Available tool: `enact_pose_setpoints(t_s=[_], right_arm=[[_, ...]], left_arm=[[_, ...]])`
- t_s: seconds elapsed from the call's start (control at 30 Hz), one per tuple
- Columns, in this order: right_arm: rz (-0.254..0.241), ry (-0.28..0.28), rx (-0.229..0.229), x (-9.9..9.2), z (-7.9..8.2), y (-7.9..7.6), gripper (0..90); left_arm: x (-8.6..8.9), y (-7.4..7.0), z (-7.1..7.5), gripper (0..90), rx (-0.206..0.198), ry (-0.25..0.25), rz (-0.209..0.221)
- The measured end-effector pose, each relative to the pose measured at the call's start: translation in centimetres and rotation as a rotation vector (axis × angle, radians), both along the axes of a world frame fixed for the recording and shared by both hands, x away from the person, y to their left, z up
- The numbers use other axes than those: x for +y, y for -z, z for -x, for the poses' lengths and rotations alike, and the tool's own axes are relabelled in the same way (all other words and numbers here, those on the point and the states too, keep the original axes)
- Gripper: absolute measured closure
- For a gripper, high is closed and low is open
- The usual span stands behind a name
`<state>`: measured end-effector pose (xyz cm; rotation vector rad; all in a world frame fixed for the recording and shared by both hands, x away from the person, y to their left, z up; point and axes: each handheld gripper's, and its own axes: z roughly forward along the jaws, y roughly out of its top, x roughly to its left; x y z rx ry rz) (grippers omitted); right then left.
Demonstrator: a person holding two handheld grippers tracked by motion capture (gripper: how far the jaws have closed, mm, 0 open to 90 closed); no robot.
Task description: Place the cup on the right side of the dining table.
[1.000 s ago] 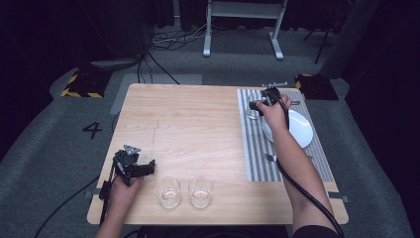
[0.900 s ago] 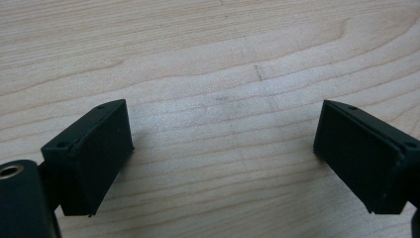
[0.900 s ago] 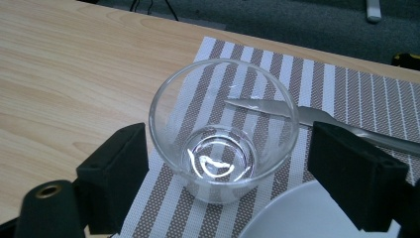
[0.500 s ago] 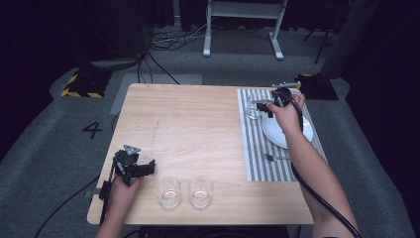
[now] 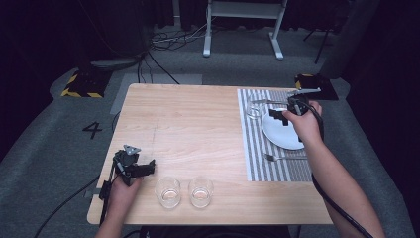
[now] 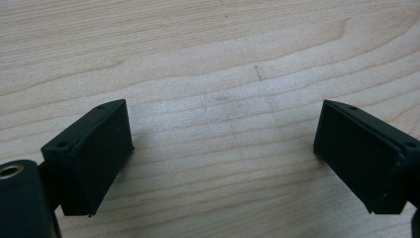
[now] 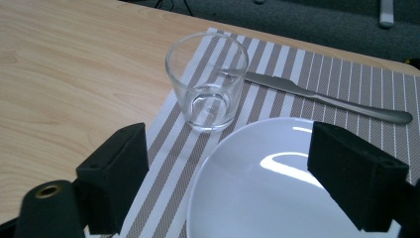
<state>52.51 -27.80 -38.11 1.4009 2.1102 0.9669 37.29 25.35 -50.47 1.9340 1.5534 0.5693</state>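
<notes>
A clear glass stands upright on the striped placemat, with a knife lying behind it. My right gripper is open over the near edge of a white plate, a short way back from the glass and holding nothing. In the high view the right gripper hovers at the plate's far left edge, beside the glass. My left gripper rests near the table's front left, open; its gripper view has the left gripper over bare wood.
Two empty glasses stand side by side near the front edge, just right of the left gripper. A fork lies on the placemat in front of the plate. The wooden table is bare in the middle.
My right gripper has drawn back a little to the right and nearer, away from the glass and over the plate. The left gripper has stayed put.
</notes>
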Motion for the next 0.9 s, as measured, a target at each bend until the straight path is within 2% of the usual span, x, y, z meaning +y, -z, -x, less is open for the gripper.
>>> enact_pose_setpoints(t_s=[0.23, 0.47, 0.57, 0.7, 0.9], right_arm=[[-0.011, -0.026, 0.002, -1.1, 2.6, -0.4, 16.6], [-0.007, -0.077, 0.01, -1.1, 5.6, -0.7, 16.9], [-0.001, -0.088, 0.007, -1.2, 6.6, -0.8, 16.9], [0.035, -0.106, 0.001, -1.3, 8.2, -0.8, 17.0], [0.029, -0.123, 0.003, -1.8, 10.3, -0.6, 17.1]], left_arm=[[0.0, 0.0, 0.0, 8.3, 0.0, 0.0, -0.002], [0.0, 0.0, 0.0, 8.3, 0.0, 0.0, -0.002], [0.0, 0.0, 0.0, 8.3, 0.0, -0.001, 0.0], [0.0, 0.0, 0.0, 8.3, 0.0, -0.001, 0.0], [0.0, 0.0, 0.0, 8.3, 0.0, -0.001, 0.0]])
